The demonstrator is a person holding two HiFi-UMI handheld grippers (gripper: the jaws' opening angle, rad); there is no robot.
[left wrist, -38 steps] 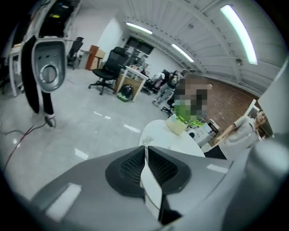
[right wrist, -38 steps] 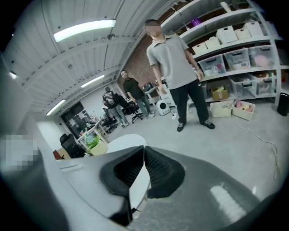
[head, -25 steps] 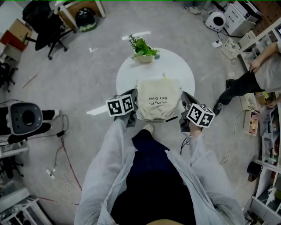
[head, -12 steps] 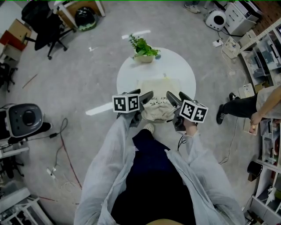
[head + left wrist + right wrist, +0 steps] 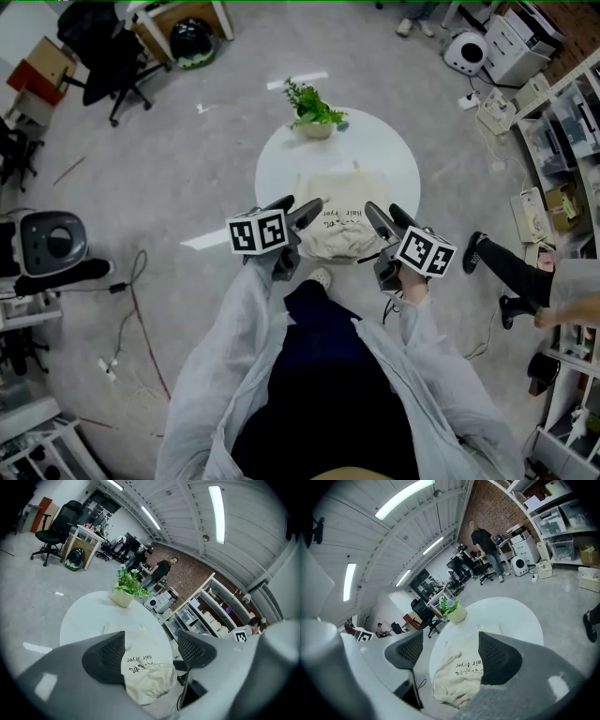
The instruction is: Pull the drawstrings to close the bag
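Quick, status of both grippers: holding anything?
Left gripper: open, jaws just been opening, gripping nothing; bag lies loose on the table.
Right gripper: open, jaws just been opening, gripping nothing.

Cream drawstring bag (image 5: pixel 341 225), mouth seemingly cinched, on table

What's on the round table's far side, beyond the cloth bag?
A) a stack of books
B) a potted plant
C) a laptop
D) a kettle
B: a potted plant stands near the far edge of the table, beyond the bag.
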